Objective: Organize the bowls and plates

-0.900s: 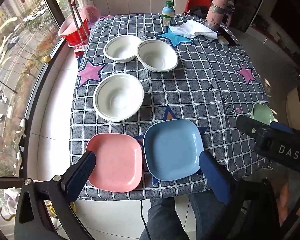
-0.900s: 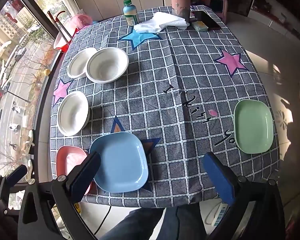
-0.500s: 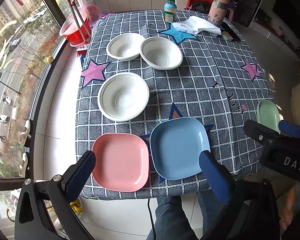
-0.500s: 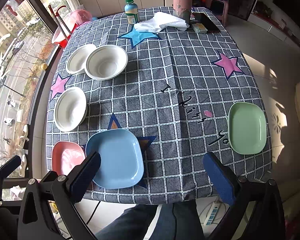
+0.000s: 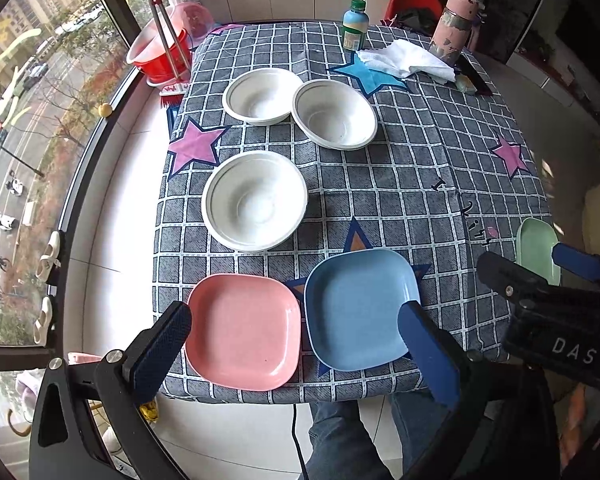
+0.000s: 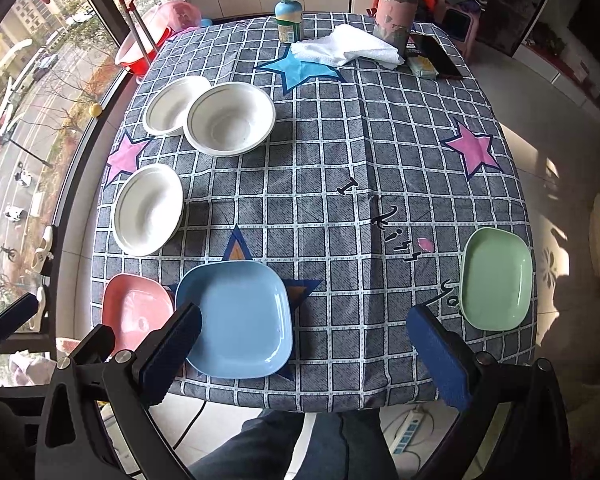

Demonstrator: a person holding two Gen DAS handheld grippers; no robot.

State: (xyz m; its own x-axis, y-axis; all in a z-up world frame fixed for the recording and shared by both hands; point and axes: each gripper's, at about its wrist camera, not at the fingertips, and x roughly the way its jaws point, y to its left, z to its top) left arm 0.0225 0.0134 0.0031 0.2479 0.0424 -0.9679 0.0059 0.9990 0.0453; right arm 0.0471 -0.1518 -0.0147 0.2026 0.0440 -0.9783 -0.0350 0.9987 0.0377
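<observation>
A table under a grey checked tablecloth [image 6: 340, 184] with star patches fills both views, standing beside a large window [image 5: 32, 128]. The left gripper [image 5: 296, 344] hangs above the near edge with its blue-padded jaws spread wide and nothing between them, looking down over the pink plate [image 5: 244, 330] and the blue plate [image 5: 358, 308]. The right gripper [image 6: 306, 346] is likewise wide and empty, over the near edge between the blue plate and the green plate [image 6: 496, 276]. The person's legs in dark trousers [image 6: 268, 448] show below the table edge. The pink and blue plates lie side by side at the near edge, just apart, with the pink one nearer the window; the green plate lies well apart from them at the near corner away from the window. Three white bowls sit upright on the window side: one alone bowl [image 5: 256, 200] just beyond the pink plate, and farther back a pair, the window-side bowl [image 5: 260, 96] and the inner bowl [image 5: 334, 114], whose rims touch or overlap. At the far end lie a white cloth [image 6: 348, 46], a worn pink flask [image 6: 394, 4] standing next to it, a small green-capped bottle [image 6: 289, 16], and a dark phone [image 6: 434, 56] near the flask. A red basin [image 5: 160, 54] sits on the sill beyond the table.
</observation>
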